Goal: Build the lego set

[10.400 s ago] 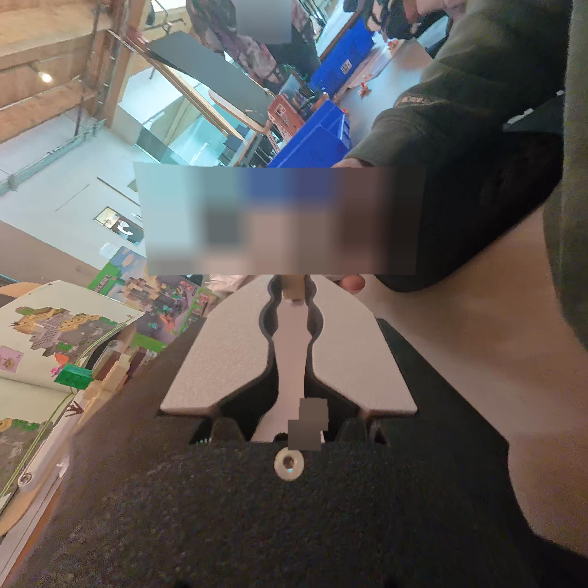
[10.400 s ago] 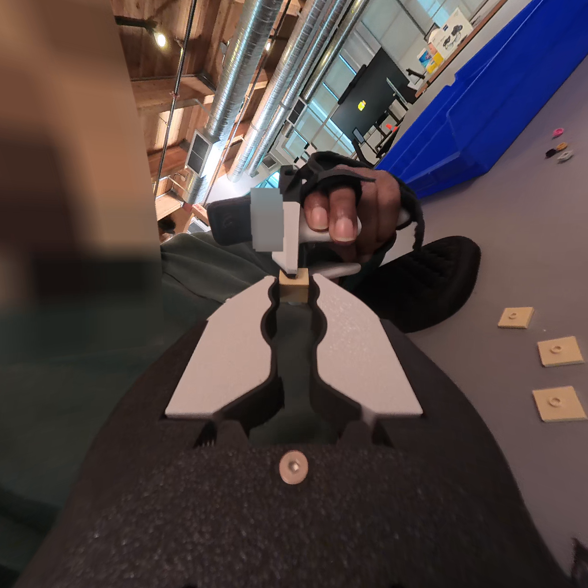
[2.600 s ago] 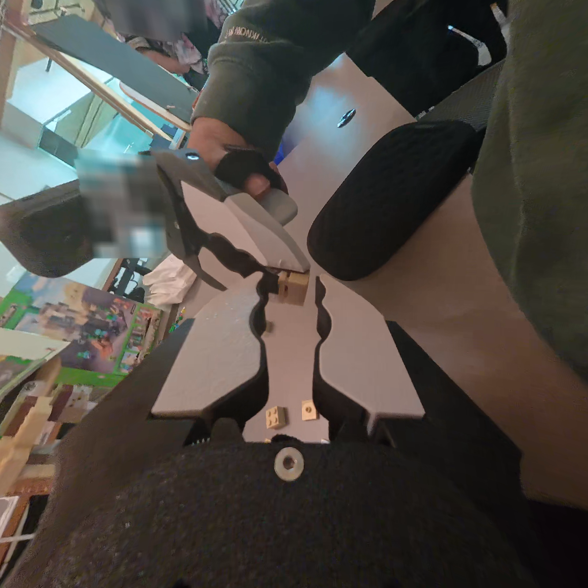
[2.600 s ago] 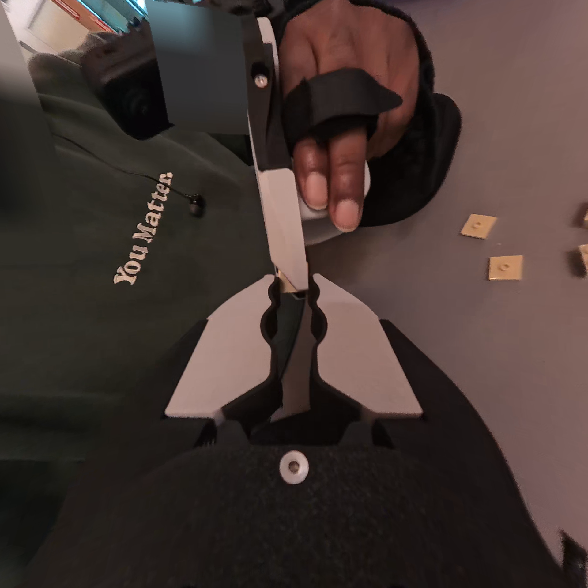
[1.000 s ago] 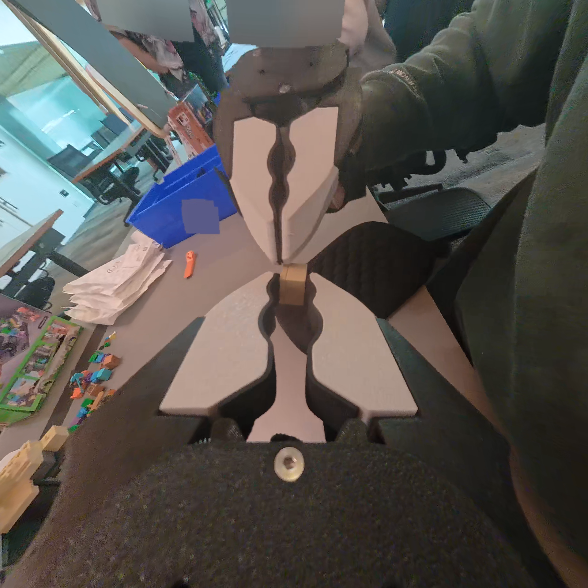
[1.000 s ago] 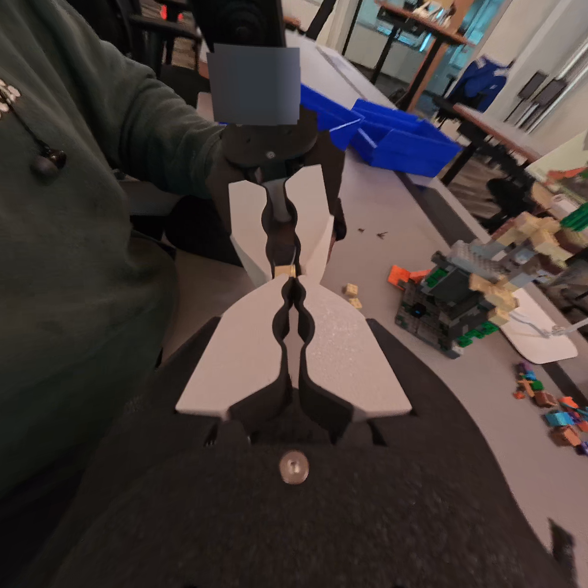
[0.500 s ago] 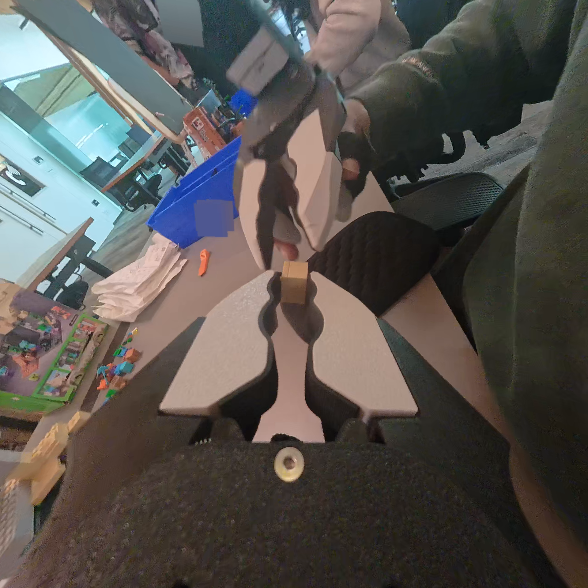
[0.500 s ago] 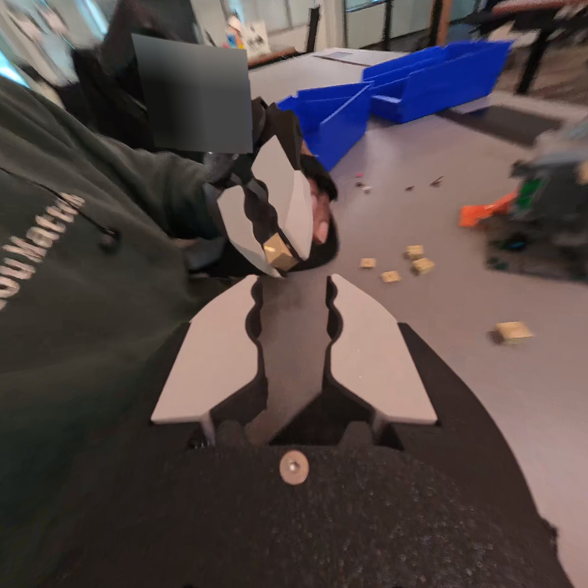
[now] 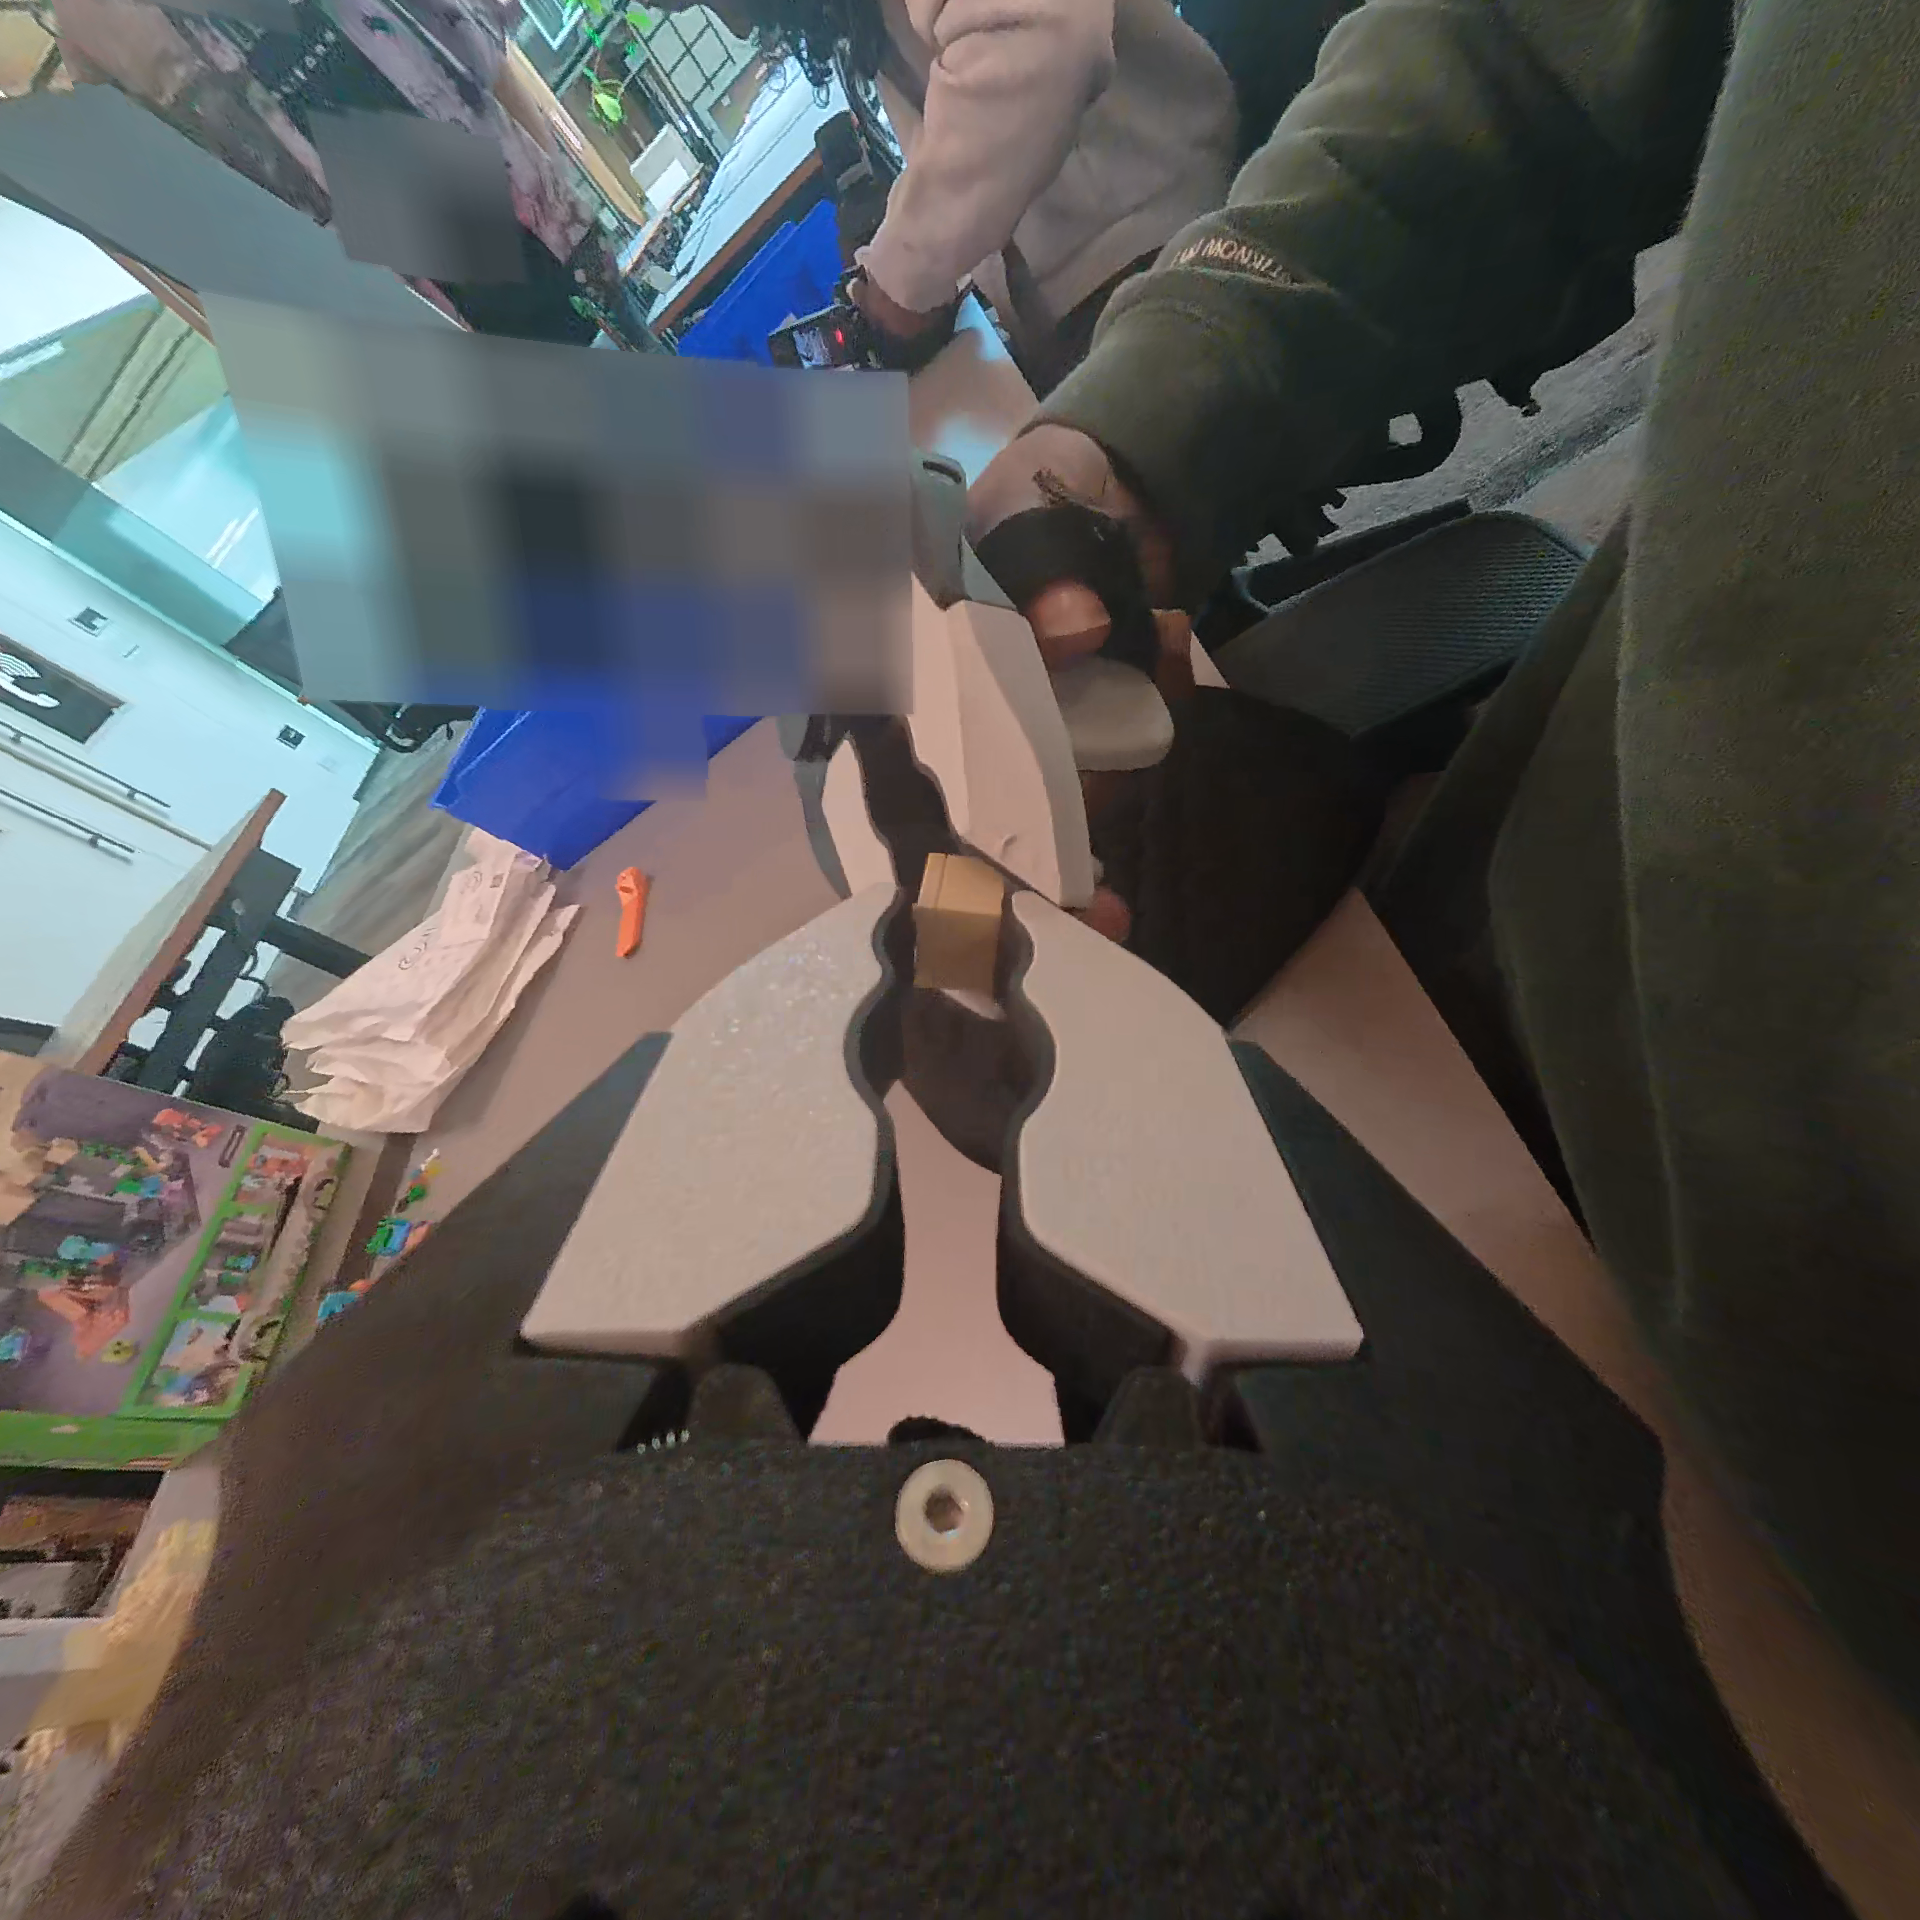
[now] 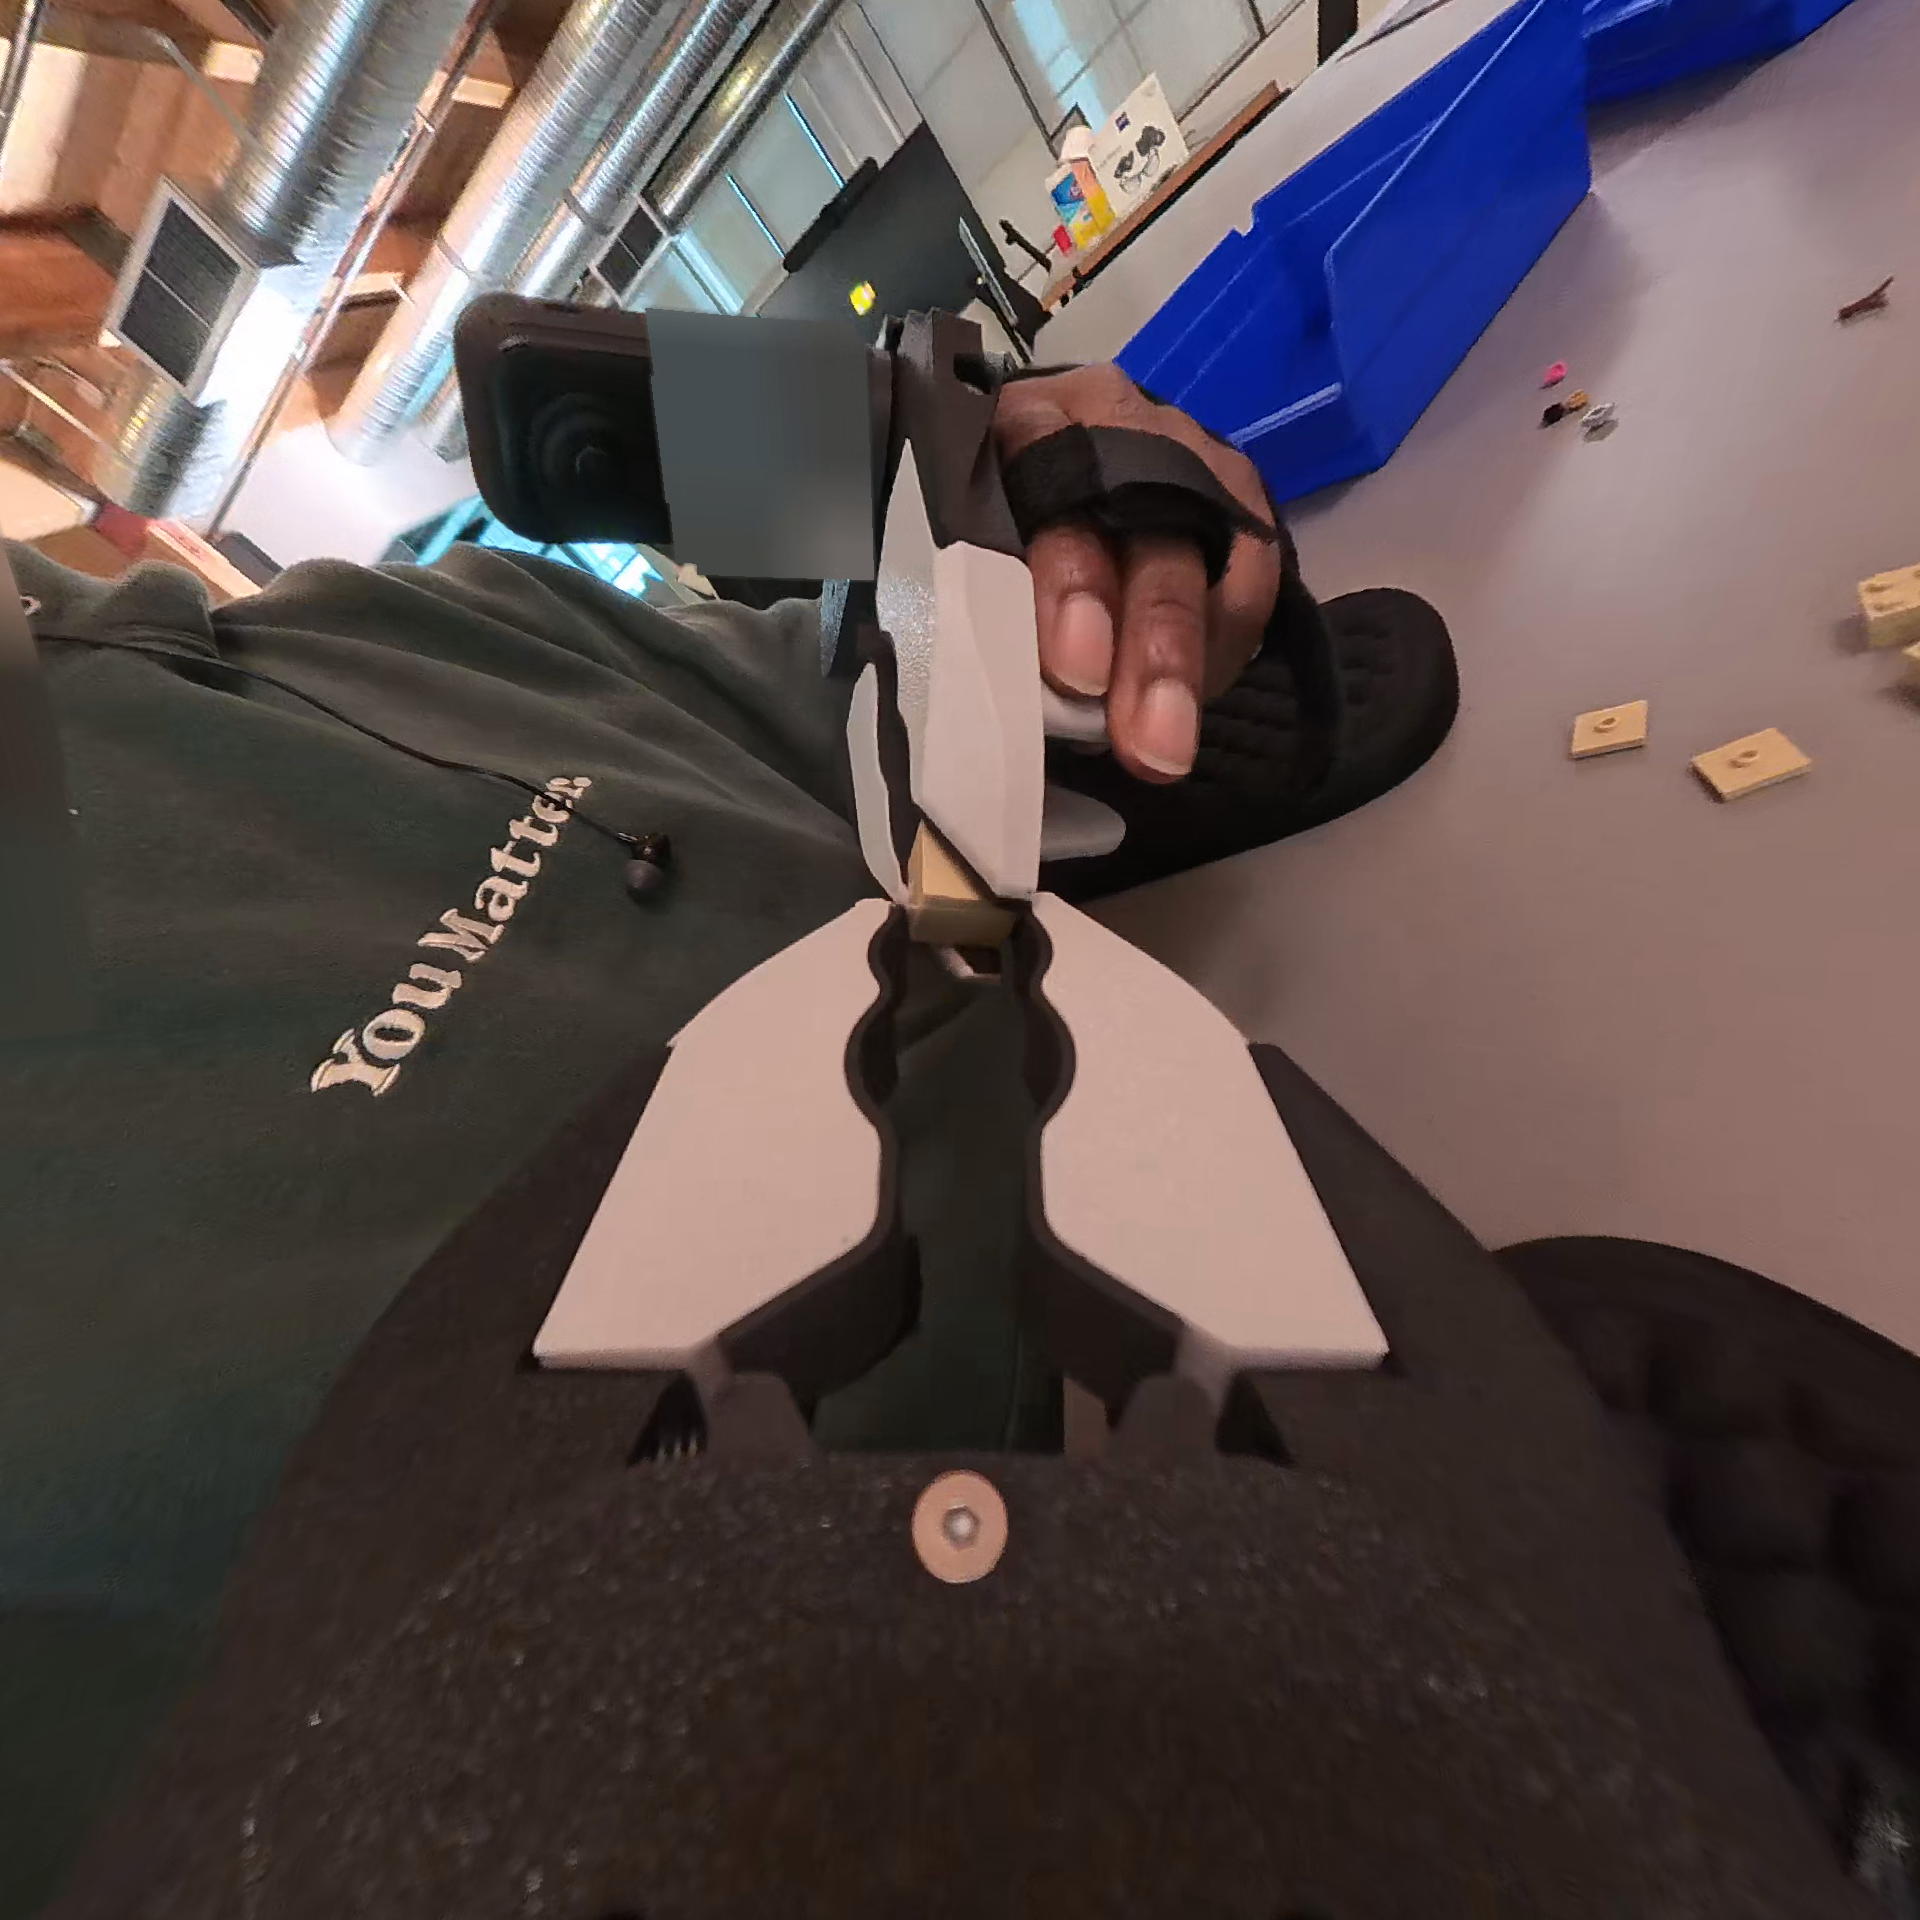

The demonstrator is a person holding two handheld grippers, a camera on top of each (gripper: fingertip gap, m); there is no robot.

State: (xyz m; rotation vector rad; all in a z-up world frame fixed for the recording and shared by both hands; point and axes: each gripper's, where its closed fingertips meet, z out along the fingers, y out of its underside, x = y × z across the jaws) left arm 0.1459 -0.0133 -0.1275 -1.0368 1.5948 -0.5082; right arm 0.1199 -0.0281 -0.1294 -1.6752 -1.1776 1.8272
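A small tan brick piece (image 9: 954, 923) sits between my left gripper's (image 9: 954, 940) fingertips, which are shut on it, held in the air above the grey table (image 10: 1507, 987). My right gripper (image 10: 958, 927) meets it tip to tip from the opposite side. Its jaws stand narrowed around the same tan piece (image 10: 956, 914). In the right wrist view the left gripper's fingers (image 10: 977, 748) come down from above onto the piece. In the left wrist view the right gripper's fingers (image 9: 1023, 790) show just behind it. The joint between the parts is hidden by the fingers.
Tan square plates (image 10: 1751, 764) and a tan brick (image 10: 1891, 608) lie on the table to the right, with blue bins (image 10: 1403, 260) behind. In the left wrist view are an orange tool (image 9: 631, 899), white papers (image 9: 436, 997) and a set box (image 9: 156, 1268). A black padded rest (image 10: 1299, 727) lies near. The tips of both grippers are at nearly the same place.
Half a second ago my right gripper was wide open and apart from the piece. It has swung back tip to tip and narrowed around it. My left gripper has kept its hold.
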